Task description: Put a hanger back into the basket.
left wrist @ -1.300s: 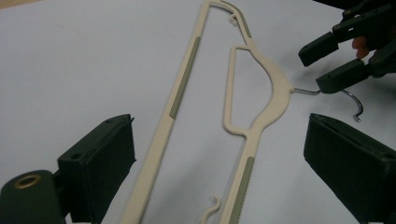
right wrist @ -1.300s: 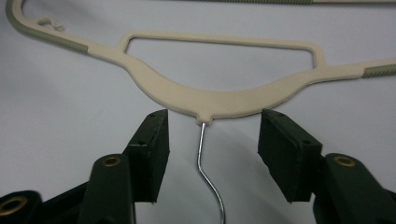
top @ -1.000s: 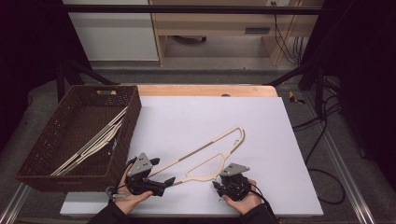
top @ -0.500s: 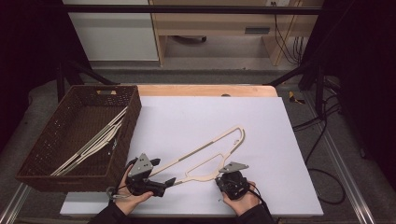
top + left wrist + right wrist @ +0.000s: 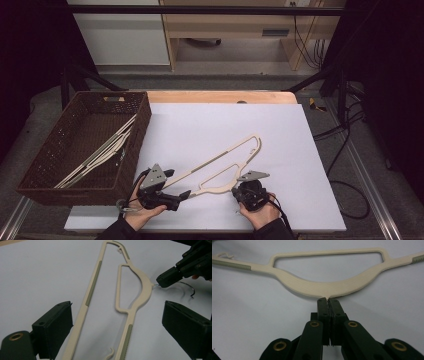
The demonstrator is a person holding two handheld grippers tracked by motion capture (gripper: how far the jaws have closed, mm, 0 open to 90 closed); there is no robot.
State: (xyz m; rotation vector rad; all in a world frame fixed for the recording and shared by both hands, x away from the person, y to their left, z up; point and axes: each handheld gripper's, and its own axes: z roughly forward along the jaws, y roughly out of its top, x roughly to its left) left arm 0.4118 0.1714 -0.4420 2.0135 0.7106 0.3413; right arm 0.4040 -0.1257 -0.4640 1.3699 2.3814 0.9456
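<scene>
1. A cream plastic clothes hanger with grey-green grip strips [image 5: 220, 167] is seen lying flat on the white table sheet [image 5: 300, 150], near the front edge, between the two hand-held grippers
2. The right gripper [image 5: 328, 300] is clenched: its jaws have just been closing and now meet at the neck of the hanger, where the thin metal wire hook [image 5: 185, 287] leaves the plastic body. In the left gripper view the same jaws are seen pinching the wire at its root, with the curved end of the hook left free behind them
3. The left gripper [image 5: 117, 325] is released: its two black pads stand wide apart, and the near arm of the hanger lies between them untouched
4. The step in hand is judged to be the securing of the hanger for a two-handed lift
5. A dark brown woven basket [image 5: 55, 187], already loaded with similar cream hangers [image 5: 100, 152], stands at the left of the sheet and is taken as the probable destination
6. The next move calls for the left pads to be closed on the near arm before any lift, so that the hanger is not swung about the thin hook
</scene>
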